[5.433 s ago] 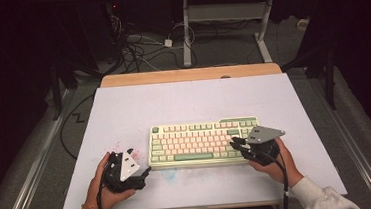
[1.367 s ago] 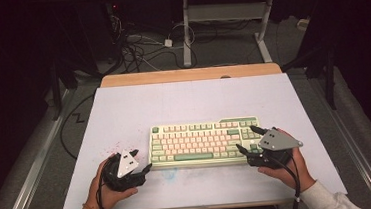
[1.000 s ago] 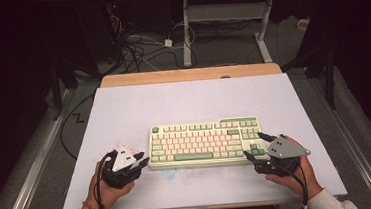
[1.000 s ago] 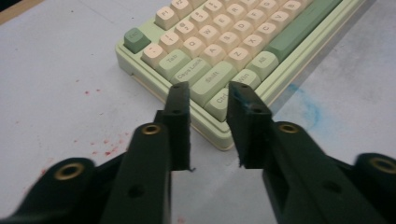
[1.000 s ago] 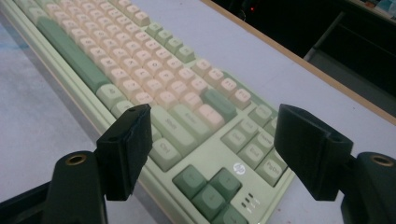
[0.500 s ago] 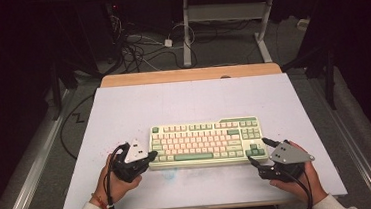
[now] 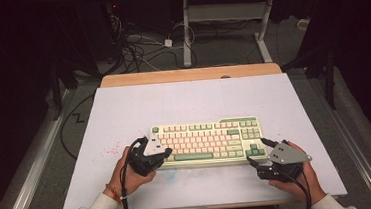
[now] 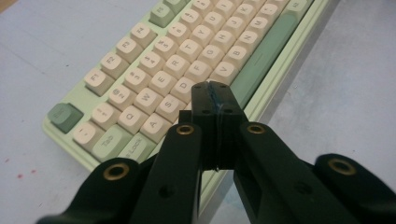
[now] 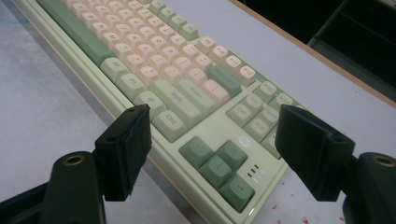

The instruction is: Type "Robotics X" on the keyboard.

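Now one keyboard [image 7: 204,141]; two tools: left tool [image 8: 215,100] clamped empty over keys, right tool [image 9: 212,151] wide open.

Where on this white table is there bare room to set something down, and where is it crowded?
The white table is bare from the wooden back edge down to the keyboard, and beside its two ends. The front strip is crowded: left gripper and right gripper flank the keyboard.

Keyboard [image 7: 207,143] mid-table [image 7: 123,109]; left claw [image 7: 166,152] at its left end, right claw [image 7: 257,151] at right.
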The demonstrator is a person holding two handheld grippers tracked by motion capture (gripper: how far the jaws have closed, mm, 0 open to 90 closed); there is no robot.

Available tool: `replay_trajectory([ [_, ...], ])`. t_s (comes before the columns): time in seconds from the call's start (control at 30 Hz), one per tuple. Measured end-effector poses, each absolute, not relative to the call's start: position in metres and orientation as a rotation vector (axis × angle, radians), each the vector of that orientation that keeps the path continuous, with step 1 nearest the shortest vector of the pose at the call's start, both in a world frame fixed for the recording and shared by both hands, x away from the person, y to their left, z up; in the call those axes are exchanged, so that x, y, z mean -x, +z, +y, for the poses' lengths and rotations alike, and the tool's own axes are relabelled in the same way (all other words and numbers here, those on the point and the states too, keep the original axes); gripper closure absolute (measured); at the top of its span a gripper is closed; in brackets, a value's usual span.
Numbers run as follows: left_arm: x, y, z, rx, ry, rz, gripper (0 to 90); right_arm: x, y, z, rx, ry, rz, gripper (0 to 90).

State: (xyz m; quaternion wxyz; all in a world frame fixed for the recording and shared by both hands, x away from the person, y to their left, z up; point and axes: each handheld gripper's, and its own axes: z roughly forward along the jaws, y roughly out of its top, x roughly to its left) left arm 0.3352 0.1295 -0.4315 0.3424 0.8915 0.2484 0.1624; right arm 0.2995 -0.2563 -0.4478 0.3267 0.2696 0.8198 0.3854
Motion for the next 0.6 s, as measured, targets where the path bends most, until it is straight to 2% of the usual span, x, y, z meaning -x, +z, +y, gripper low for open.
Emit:
replay_trajectory([
  [0.6,-0.356,-0.443,0.101,-2.404,0.378,0.617,86.6,-0.3,-0.451,-0.254,-0.691,0.996,2.179,27.2],
])
